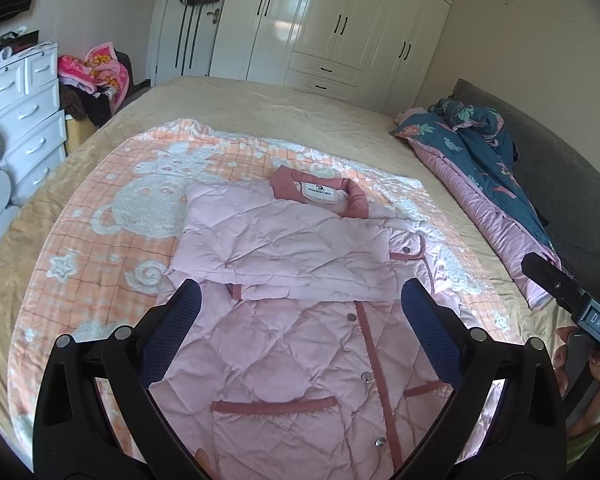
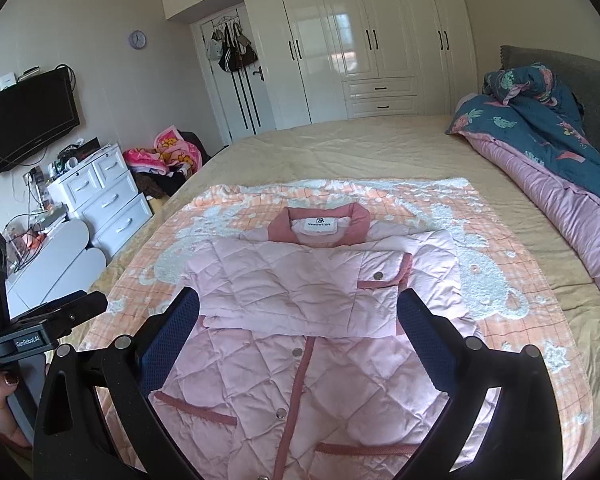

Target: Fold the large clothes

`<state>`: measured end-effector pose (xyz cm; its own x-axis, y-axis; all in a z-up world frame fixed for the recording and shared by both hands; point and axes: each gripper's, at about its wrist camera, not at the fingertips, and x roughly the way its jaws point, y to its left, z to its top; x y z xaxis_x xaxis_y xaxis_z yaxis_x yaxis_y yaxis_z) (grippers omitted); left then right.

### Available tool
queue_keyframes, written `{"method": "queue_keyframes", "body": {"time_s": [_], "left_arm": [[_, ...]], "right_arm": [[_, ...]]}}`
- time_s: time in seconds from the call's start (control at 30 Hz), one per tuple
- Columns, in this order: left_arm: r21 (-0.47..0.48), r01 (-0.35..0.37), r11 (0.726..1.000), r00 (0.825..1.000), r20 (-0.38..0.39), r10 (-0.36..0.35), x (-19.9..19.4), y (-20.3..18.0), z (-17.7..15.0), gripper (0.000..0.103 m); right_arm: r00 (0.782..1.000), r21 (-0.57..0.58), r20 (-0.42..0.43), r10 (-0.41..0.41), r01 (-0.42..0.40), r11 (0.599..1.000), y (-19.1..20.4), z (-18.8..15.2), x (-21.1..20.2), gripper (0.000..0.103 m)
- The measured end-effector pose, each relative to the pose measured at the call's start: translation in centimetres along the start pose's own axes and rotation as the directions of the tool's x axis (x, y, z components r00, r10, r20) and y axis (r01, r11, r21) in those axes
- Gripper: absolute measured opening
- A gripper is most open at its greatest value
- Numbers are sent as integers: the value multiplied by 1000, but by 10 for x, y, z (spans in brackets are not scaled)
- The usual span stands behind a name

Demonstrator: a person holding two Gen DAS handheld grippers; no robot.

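Note:
A pink quilted jacket [image 1: 292, 344] with darker pink trim lies front-up on an orange and white blanket [image 1: 100, 216] on the bed, both sleeves folded across the chest. It also shows in the right wrist view [image 2: 300, 304]. My left gripper [image 1: 300, 300] is open and empty, hovering above the jacket's lower half. My right gripper [image 2: 296, 312] is open and empty too, above the jacket's waist. The right gripper's body shows at the right edge of the left wrist view [image 1: 572, 300], and the left gripper's body at the left edge of the right wrist view [image 2: 40, 328].
The bed has a tan cover [image 2: 340, 148]. A blue floral duvet [image 2: 548, 120] is piled along the grey headboard on the right. White drawers [image 2: 104, 196] and a clothes pile [image 2: 164, 156] stand at the left, a white wardrobe [image 2: 360, 40] behind.

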<state>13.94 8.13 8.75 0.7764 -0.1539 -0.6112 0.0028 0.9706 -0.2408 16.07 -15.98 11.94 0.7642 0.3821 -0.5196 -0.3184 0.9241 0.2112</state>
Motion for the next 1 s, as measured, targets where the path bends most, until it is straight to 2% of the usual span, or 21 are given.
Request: {"method": "queue_keyframes", "body": {"time_s": [0.4,1.0], "left_arm": [[25,-23,999,1000,-13,23,-18,-7,-30,94],[49,-45,998,998,-37,47,-27,-9,-80,94]], "right_arm": [[1000,12,11,-17,16,1000,-14,-21,-35,99],[997,0,-43,-63,63,998,-37,-68,-54,99]]}}
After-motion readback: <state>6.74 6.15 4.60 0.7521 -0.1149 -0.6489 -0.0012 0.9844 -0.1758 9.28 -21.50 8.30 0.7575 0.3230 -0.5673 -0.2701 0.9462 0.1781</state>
